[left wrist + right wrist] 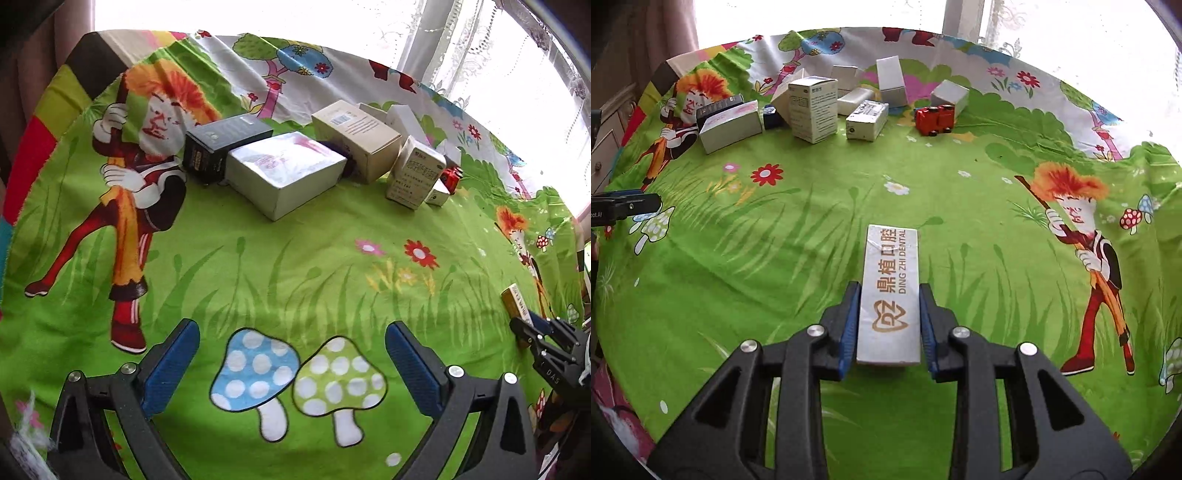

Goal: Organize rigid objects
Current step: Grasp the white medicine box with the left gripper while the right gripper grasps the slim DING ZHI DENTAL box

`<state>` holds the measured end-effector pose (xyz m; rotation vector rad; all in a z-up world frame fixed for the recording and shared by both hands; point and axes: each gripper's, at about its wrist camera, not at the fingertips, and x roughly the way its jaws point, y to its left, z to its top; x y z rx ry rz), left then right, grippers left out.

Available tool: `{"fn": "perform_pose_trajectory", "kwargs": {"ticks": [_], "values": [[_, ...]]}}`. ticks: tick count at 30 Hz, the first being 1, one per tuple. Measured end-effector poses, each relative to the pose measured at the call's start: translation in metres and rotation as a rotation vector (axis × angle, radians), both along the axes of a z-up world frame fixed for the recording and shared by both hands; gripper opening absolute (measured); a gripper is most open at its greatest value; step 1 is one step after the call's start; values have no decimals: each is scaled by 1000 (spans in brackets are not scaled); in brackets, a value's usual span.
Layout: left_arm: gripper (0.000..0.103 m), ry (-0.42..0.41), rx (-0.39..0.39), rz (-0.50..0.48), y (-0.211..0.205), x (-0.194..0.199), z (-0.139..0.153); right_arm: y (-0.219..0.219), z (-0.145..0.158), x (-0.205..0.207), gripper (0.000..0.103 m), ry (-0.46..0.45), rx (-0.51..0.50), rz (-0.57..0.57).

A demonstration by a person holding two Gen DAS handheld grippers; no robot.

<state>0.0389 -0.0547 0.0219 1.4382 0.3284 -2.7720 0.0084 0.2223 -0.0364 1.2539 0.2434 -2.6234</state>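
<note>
My right gripper (890, 287) is shut on a long white box with gold "DING ZHI DENTAL" lettering (892, 280), its pads pressing the box's two long sides near its close end. The box points away over the green cartoon cloth (812, 240). In the left wrist view the same box (514, 297) and the right gripper (543, 332) show at the right edge. My left gripper (291, 326) is open above two printed mushrooms, nothing between its fingers. Several boxes cluster at the far side: a black box (225, 142), a white and pink box (284, 170), a beige box (354, 136).
A red toy car (936, 118) lies on its side by the far boxes, next to a white printed box (812, 109) and a small white carton (867, 120). Bright windows with lace curtains (480, 48) stand behind the table. A brown curtain (33, 55) hangs at the left.
</note>
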Motion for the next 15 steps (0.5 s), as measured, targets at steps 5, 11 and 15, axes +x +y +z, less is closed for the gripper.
{"fn": "perform_pose_trajectory", "kwargs": {"ticks": [5, 11, 15], "values": [[101, 176, -76, -52, 61, -71, 52, -10, 0, -1, 34, 30, 30, -6], [92, 216, -175, -180, 132, -164, 76, -2, -4, 1, 35, 22, 0, -6], [76, 160, -230, -281, 160, -197, 59, -1, -4, 1, 35, 22, -4, -7]]}}
